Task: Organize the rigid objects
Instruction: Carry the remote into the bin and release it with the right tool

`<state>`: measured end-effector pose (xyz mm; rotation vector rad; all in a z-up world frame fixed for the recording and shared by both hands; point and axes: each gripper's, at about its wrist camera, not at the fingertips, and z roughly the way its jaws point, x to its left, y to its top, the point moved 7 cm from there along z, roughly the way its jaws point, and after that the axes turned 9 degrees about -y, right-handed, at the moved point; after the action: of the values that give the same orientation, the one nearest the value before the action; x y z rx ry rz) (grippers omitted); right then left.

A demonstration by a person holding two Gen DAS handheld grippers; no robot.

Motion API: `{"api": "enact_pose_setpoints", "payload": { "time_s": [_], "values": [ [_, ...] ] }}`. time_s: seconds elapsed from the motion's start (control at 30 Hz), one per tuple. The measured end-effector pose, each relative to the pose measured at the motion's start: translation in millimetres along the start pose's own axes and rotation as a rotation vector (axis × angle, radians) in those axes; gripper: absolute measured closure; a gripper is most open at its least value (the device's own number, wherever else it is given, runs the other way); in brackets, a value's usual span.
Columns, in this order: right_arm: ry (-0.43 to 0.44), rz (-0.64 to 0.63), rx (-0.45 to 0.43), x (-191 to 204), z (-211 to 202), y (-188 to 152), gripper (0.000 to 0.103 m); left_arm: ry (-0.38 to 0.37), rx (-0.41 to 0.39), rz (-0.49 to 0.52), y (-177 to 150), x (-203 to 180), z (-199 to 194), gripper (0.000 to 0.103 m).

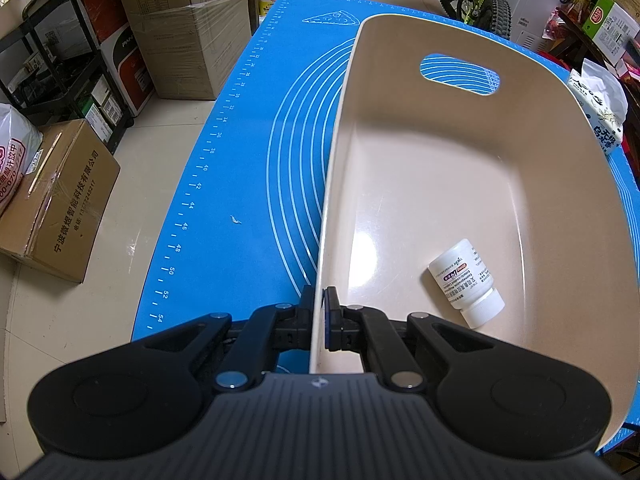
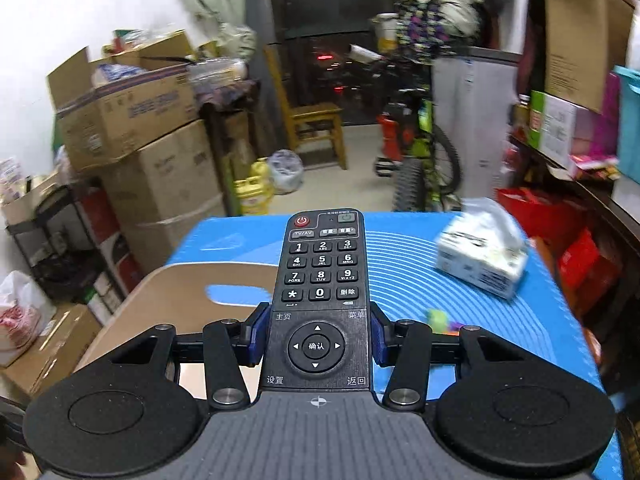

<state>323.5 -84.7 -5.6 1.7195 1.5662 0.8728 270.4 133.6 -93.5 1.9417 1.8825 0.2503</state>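
Your beige bin (image 1: 460, 184): smooth glossy plastic. White pill bottle (image 1: 466, 282): glossy plastic, paper label. Blue mat (image 1: 240, 168): matt, rubbery. Your remote (image 2: 320, 300): matt black plastic.

My left tool (image 1: 319, 312) sits on the near wall of the bin (image 1: 460, 184), one pad inside, one outside. Bin stands on the mat (image 1: 240, 168) on the bench, w/ open mat to its left. Bottle (image 1: 466, 282) lies on its side in the bin, near-right corner, cap toward me. Tissue pack (image 1: 598, 116) on the mat right of the bin, far end. My right tool (image 2: 316, 336) has the remote (image 2: 320, 280) betw. its pads, above the mat, bin to its left, tissue pack (image 2: 482, 256) ahead-right.
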Motion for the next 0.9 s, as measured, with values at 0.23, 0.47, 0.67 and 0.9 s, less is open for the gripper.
{"api": "enact_pose_setpoints", "payload": {
  "time_s": [0.23, 0.47, 0.67, 0.9],
  "values": [
    [0.044, -0.11, 0.053, 54, 18, -6, 0.049, 0.001, 0.0, 0.0, 0, 0, 0, 0.097],
    [0.038, -0.229, 0.142, 91, 44, -28, 0.049, 0.001, 0.001, 0.001, 0, 0, 0, 0.098],
    [0.02, -0.321, 0.262, 108, 68, -55, 0.049, 0.0, 0.001, 0.001, 0, 0, 0, 0.098],
    [0.005, -0.357, 0.422, 108, 87, -78, 0.049, -0.003, -0.003, 0.001, 0, 0, 0, 0.097]
  ]
}}
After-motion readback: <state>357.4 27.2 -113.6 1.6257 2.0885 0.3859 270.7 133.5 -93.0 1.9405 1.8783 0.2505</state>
